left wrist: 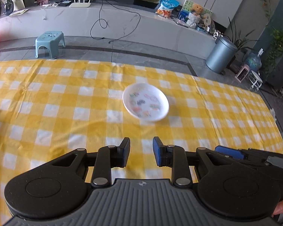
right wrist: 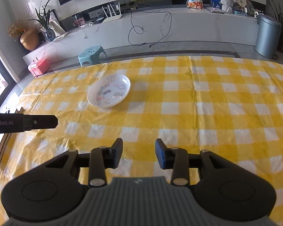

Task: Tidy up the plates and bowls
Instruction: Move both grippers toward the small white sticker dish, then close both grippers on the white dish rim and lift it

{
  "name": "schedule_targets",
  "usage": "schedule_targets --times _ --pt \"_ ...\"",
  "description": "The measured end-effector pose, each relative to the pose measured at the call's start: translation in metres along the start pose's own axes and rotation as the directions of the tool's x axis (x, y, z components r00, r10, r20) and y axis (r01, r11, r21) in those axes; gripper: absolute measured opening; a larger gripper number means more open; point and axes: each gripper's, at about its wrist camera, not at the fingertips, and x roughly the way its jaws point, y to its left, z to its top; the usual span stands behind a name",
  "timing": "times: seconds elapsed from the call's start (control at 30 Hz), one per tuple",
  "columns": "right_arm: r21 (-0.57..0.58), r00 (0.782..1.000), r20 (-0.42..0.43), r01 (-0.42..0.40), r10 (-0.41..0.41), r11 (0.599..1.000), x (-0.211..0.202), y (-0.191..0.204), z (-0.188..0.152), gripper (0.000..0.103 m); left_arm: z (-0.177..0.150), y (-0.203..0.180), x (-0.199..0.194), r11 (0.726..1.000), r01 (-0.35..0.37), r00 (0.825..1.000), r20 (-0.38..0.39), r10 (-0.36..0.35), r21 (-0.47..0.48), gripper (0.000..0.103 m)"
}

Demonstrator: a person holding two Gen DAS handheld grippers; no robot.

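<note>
Left wrist view looks down over a table under a yellow-and-white checked cloth [left wrist: 66,98], the largest thing in sight, and the right wrist view shows the same cloth [right wrist: 207,98] reaching to the far edge. On it lies one white plate [left wrist: 145,102], shallow, with small coloured pictures printed inside; it rests flat with its open side up, near the middle of the cloth and well ahead of both grippers. From the right it sits ahead and to the left [right wrist: 109,91]. Its outline reads as an oval, long axis running from near left to far right in the right view, though the fisheye may be stretching a round plate.

The left gripper [left wrist: 141,151] hangs above the cloth with its jaws apart and nothing between them. The right gripper [right wrist: 138,153] also stands parted and bare, over the near cloth. Blur softens the plate's print in the left view.
</note>
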Motion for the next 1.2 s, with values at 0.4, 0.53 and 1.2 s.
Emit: schedule_targets --times 0.4,0.53,1.2 --pt "0.055 0.999 0.043 0.016 -0.018 0.998 0.073 0.009 0.061 0.038 0.029 0.031 0.071 0.99 0.002 0.999 0.05 0.006 -0.144 0.031" --pt "0.063 0.999 0.035 0.011 -0.013 0.998 0.088 0.01 0.067 0.037 0.029 0.03 0.08 0.991 -0.014 0.999 0.045 0.02 -0.137 0.031" --pt "0.151 0.999 0.02 -0.036 0.033 0.988 0.065 0.014 0.051 0.003 0.022 0.004 0.046 0.99 -0.017 1.0 -0.002 0.017 -0.138 0.004"
